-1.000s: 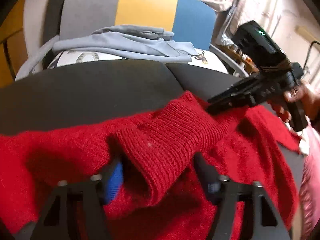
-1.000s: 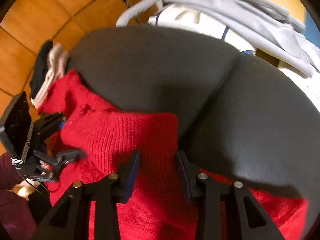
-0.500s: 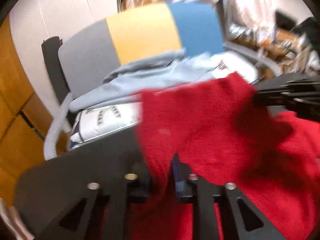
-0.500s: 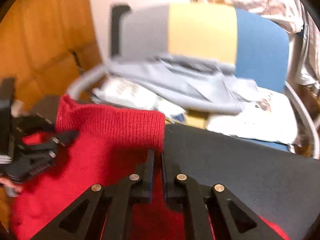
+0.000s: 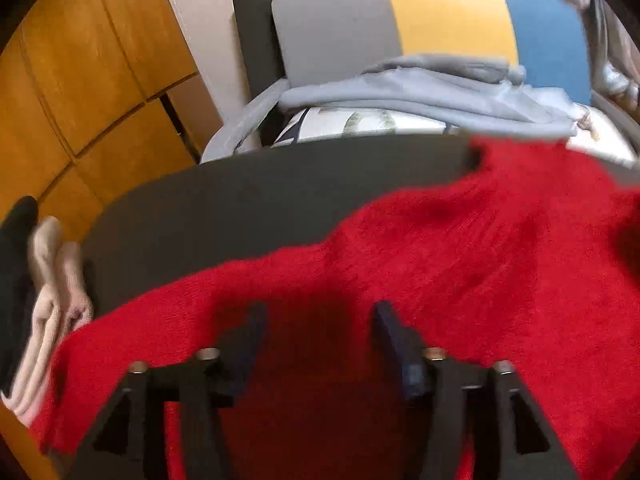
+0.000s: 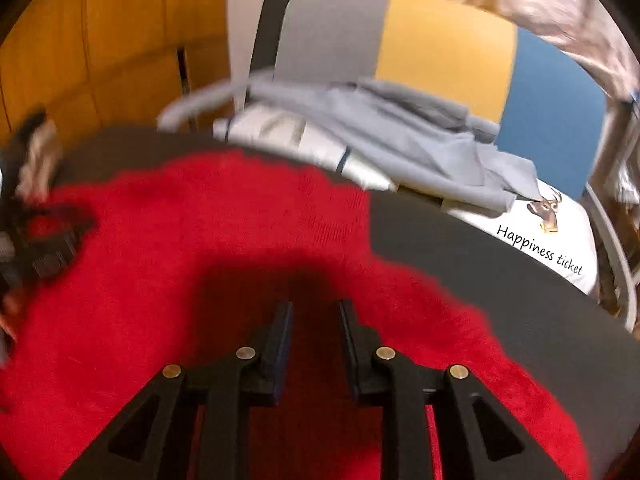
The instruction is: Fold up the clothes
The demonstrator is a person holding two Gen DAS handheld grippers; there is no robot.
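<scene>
A red knitted sweater [image 5: 460, 264] lies spread on the dark round table [image 5: 248, 200]; it also shows in the right wrist view [image 6: 224, 248]. My left gripper [image 5: 316, 328] is open and empty, just above the sweater's near part. My right gripper [image 6: 314, 320] is open and empty, also above the sweater. The left gripper shows blurred at the left edge of the right wrist view [image 6: 44, 248].
A chair with a grey, yellow and blue back [image 5: 432, 24] stands behind the table, holding a light blue garment [image 5: 420, 96] and a white printed cloth [image 6: 552, 240]. Beige and black clothes [image 5: 48, 288] lie at the table's left edge. Orange wooden cabinets [image 5: 80, 80] stand at left.
Both grippers were shut on the sweater's folded sleeve and lifted it. Now both have let go and stand open, and the sweater lies flatter on the table.
</scene>
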